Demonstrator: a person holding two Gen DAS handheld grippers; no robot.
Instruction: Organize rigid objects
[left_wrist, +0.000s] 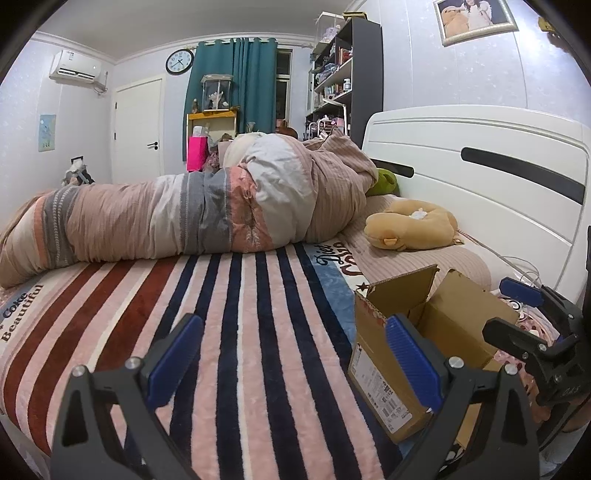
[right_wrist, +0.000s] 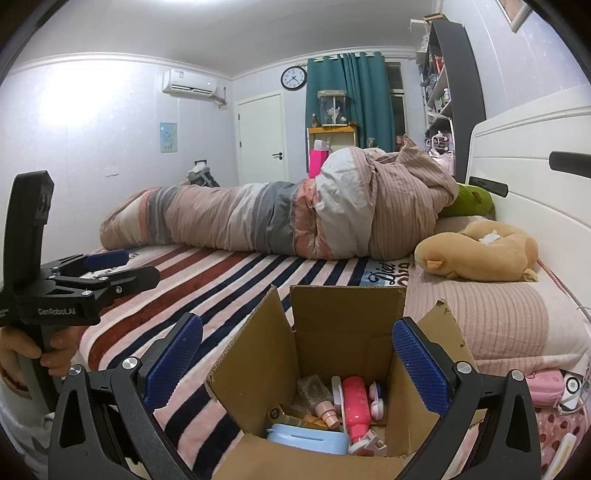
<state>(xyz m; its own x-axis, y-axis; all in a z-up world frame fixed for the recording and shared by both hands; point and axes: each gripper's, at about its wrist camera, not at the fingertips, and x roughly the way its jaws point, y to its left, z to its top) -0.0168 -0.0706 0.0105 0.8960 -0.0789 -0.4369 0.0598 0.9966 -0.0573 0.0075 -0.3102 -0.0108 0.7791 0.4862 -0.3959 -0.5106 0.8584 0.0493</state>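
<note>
At the bed's head end, your right gripper hangs spread and empty over the box of packed items, left gripper likewise spread; next, probably find any stray object.

Open brown corrugated cardboard box standing upright on striped pink, navy and red plush blanket, flaps raised and splayed outward, white printed shipping label on one side wall. Inside, at the bottom, a jumble of small rigid items: pink plastic bottle lying on its side near the middle; pale blue rounded plastic container at the near edge; small peach-capped bottle tilted beside the pink one; white and pink lens-case-like pieces against the right wall; clear plastic packet behind.
</note>
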